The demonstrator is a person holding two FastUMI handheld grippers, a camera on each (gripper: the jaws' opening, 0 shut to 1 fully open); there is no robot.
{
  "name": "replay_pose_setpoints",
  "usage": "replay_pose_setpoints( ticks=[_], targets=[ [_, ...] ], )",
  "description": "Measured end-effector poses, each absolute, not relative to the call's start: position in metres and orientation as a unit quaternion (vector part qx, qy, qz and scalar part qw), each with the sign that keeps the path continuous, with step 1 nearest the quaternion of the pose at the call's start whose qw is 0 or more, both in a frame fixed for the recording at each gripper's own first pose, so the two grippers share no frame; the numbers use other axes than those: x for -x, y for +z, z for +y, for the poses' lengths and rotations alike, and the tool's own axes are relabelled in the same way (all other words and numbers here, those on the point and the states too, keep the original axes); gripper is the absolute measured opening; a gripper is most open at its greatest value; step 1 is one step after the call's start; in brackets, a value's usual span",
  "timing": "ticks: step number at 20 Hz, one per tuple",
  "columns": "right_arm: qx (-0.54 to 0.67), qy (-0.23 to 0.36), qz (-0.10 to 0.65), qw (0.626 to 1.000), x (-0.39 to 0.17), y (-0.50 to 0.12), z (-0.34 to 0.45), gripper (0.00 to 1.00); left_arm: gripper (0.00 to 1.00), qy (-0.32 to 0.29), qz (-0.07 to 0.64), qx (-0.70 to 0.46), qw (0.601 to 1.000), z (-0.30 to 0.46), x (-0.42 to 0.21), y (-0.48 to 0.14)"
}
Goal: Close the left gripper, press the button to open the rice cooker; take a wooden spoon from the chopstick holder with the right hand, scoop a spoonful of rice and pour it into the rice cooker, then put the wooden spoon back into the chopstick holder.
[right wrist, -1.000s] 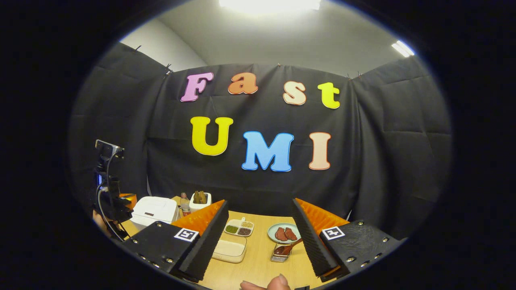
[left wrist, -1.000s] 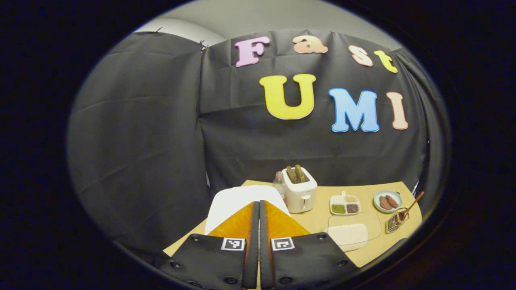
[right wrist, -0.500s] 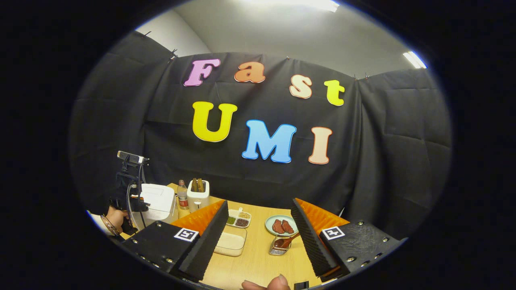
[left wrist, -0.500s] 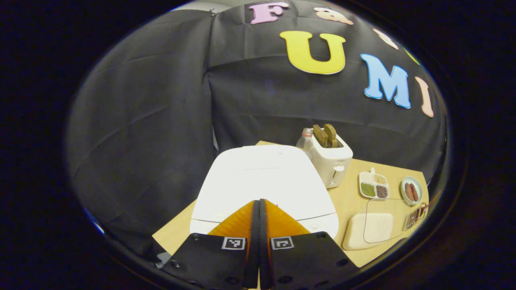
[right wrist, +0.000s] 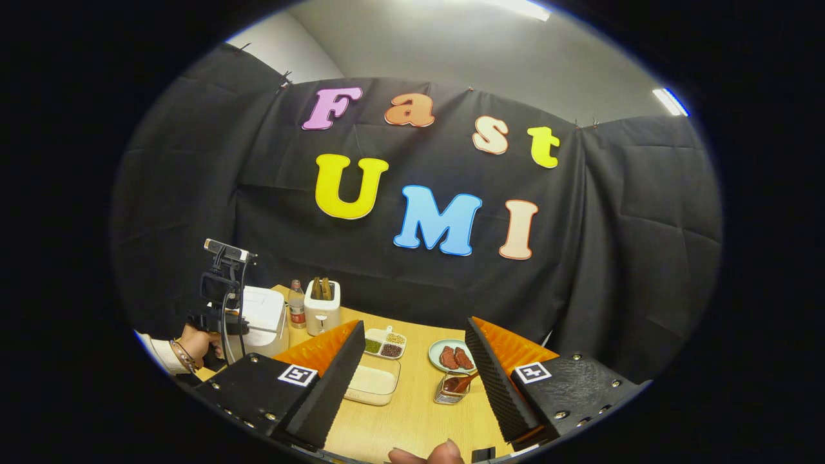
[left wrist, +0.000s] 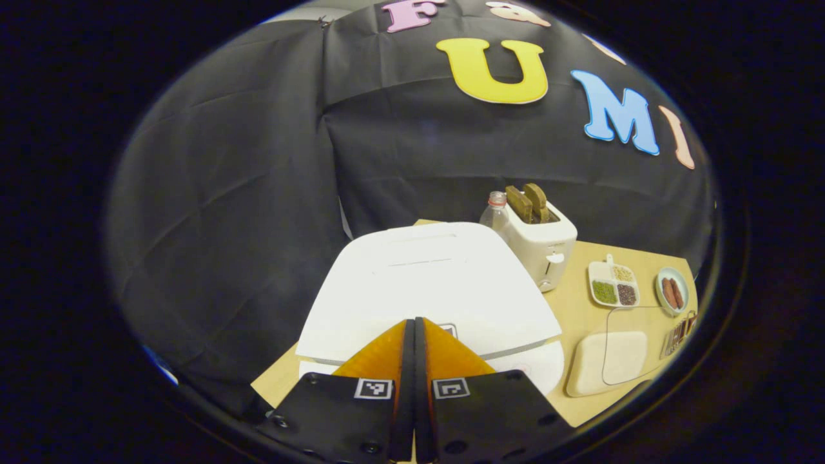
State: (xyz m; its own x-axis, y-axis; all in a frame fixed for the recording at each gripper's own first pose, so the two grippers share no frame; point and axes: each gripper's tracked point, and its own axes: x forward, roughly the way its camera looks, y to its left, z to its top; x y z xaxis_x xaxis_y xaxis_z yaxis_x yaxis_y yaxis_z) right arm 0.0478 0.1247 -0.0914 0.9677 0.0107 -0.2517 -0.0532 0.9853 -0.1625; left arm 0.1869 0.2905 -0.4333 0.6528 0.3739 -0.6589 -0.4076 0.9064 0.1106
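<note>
Left gripper (left wrist: 414, 328): 2 fingers pressed together, tips at the front lip of the cooker (left wrist: 425, 283), button (left wrist: 449, 330) just beside them, lid down. Right gripper (right wrist: 412, 361): fingers apart, empty; spoon (right wrist: 465, 383) in holder (right wrist: 450, 394) straight ahead on the table (right wrist: 412, 419)

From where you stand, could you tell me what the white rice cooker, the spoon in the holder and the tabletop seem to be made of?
White rice cooker: likely smooth plastic, with an even matte white lid and a moulded seam. Brown wooden spoon: probably wood, going by its warm brown tone, though it is small here. Light tan tabletop: wood or wood-look laminate with faint grain; I cannot tell which.
</note>
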Motion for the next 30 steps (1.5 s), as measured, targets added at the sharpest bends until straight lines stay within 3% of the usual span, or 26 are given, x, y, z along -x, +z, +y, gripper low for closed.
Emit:
replay_pose_setpoints(
  ticks=[8,20,30],
  targets=[
    [0.067,0.023,0.129,0.989,-0.046,-0.093,0.126,0.96,0.09,0.225,0.250,-0.005,0.942,0.301,-0.209,-0.343],
    [0.045,0.001,0.130,0.990,-0.040,-0.094,0.122,0.96,0.09,0.193,0.270,-0.016,0.943,0.274,-0.162,-0.361],
    [0.012,0.002,0.144,0.990,-0.072,-0.132,0.070,0.95,0.10,0.191,0.230,-0.002,0.954,0.251,-0.127,-0.310]
  ],
)
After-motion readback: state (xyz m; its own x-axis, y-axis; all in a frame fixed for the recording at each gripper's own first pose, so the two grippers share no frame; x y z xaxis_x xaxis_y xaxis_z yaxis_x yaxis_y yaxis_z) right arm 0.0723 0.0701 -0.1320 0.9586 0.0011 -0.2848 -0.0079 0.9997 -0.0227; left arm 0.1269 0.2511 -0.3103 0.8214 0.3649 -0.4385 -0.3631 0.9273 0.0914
